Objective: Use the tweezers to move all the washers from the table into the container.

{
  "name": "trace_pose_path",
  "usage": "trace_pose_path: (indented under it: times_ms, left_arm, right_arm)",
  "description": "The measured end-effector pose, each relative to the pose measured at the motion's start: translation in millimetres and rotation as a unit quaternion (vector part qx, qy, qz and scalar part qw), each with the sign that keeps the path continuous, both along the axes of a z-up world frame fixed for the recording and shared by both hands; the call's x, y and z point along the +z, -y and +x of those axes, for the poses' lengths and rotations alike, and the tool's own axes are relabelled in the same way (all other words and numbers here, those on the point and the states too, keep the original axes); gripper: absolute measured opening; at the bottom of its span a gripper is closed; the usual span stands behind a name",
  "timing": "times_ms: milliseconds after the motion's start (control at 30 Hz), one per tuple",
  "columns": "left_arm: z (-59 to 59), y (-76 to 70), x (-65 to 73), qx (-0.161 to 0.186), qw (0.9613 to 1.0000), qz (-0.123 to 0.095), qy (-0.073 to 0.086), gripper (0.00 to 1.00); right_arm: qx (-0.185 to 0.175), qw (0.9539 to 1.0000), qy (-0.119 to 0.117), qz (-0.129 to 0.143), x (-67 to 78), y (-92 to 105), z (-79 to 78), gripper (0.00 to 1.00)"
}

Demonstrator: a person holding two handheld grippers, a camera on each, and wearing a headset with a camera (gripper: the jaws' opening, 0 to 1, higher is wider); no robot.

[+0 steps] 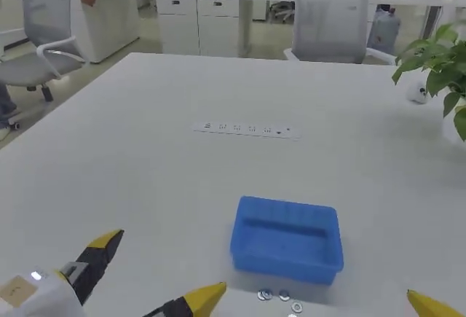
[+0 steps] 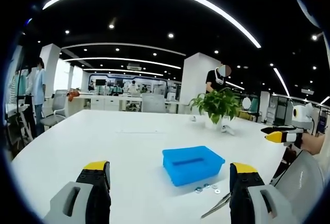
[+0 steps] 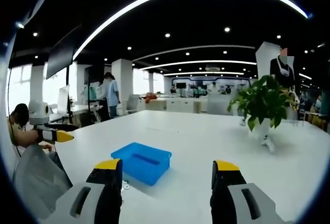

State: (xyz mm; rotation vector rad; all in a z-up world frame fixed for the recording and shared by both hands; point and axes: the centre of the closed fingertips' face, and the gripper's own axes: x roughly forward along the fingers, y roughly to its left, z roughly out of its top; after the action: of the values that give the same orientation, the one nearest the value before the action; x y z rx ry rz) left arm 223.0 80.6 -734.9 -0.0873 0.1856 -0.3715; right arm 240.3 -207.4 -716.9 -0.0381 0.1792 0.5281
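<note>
We judge the task not yet begun. The washers (image 1: pixel 280 299) lie on the desk (image 1: pixel 145 164) just beside the blue container (image 1: pixel 284 262), which looks empty. The tweezers (image 2: pixel 215 209) lie near them, untouched. Our left gripper (image 2: pixel 169 167) and right gripper (image 3: pixel 166 165) hold nothing, jaws spread.

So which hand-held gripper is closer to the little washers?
Left, it seems. The left hand-held gripper is just left of the washers; the right hand-held gripper is farther off to their right.
</note>
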Motion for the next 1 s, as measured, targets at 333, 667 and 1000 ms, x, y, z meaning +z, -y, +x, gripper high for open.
trace_pose_path:
  times_ms: [333, 667, 1000]
  left_arm:
    - [-8.7, 11.9, -15.1, -0.059, 0.9948, -0.03, -0.078, 0.99]
    - [-26.1, 56.4, -48.9, -0.263, 0.9435, 0.059, -0.193, 0.47]
    - [-26.9, 80.5, -101.8, -0.374, 0.8776, 0.193, -0.229, 0.23]
  right_arm:
    - [-0.009, 0.9998, -0.004, 0.017, 2.5, 5.3, 4.4, 0.72]
    - [0.005, 0.9924, -0.112, -0.052, -27.6, 5.1, 3.1, 0.61]
    - [0.137, 0.978, -0.124, -0.096, -48.4, -52.5, -4.6, 0.22]
